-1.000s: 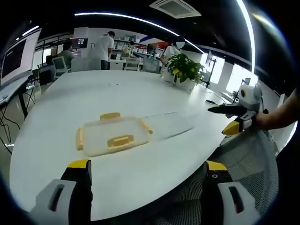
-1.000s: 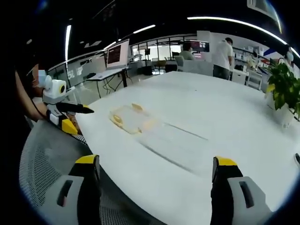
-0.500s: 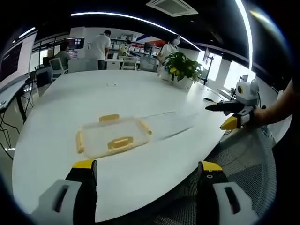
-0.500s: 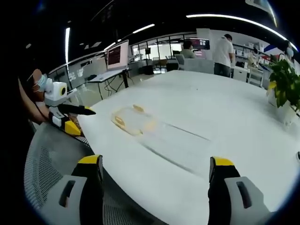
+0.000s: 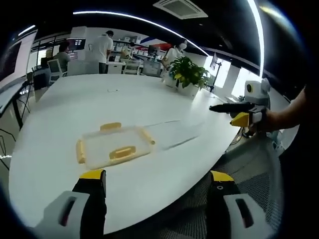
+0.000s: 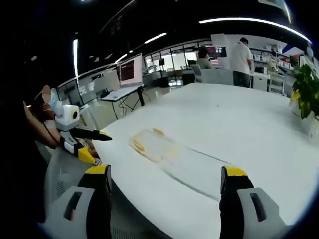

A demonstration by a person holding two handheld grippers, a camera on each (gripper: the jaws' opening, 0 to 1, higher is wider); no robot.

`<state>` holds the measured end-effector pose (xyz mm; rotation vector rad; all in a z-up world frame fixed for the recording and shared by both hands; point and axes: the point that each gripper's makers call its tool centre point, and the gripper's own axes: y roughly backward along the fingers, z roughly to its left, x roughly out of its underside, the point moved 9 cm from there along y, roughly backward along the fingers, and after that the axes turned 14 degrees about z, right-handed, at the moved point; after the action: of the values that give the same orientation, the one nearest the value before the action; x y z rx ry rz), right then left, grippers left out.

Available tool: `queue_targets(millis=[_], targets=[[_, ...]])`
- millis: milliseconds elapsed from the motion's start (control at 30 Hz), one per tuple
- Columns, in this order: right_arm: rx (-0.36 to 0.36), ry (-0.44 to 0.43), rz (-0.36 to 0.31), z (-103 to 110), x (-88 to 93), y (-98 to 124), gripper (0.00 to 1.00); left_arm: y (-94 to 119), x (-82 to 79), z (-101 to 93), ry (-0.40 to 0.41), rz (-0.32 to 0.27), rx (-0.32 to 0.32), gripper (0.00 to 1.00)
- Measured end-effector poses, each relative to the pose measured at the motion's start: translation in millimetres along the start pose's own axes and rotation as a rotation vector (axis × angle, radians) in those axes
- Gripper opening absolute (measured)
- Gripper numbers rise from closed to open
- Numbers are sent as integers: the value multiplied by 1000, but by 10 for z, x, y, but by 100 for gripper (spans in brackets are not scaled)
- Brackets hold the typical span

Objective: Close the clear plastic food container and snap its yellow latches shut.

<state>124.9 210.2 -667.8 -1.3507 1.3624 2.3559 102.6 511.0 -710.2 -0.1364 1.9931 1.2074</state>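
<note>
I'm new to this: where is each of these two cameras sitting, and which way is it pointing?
Left gripper view: rides on the left gripper, looking along its open fingers across the white table at the lid with yellow latches; the right gripper enters at right, with the person's forearm.
Right gripper view: rides on the right gripper, facing over the table edge toward the container and lid; the left gripper shows at left.
Shared: table, lid, clear container, potted plant, people standing at the back.

One clear container [image 5: 115, 147], four yellow latches [image 5: 123, 152], one potted plant [image 5: 188, 75], two tools [image 5: 155, 191].
</note>
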Motion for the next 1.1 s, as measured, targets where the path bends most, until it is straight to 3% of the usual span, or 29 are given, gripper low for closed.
queue_targets(millis=[300,633,1100], targets=[[-54,23,-22,136,-187,-112,86,11,-78,137,15,17,26,82],[-82,78,-10,108,-370,-228,85,57,-183,341,-22,42,46,76],[-136,176,50,92,-551,-491,83,5,-291,571,-84,140,128,73]])
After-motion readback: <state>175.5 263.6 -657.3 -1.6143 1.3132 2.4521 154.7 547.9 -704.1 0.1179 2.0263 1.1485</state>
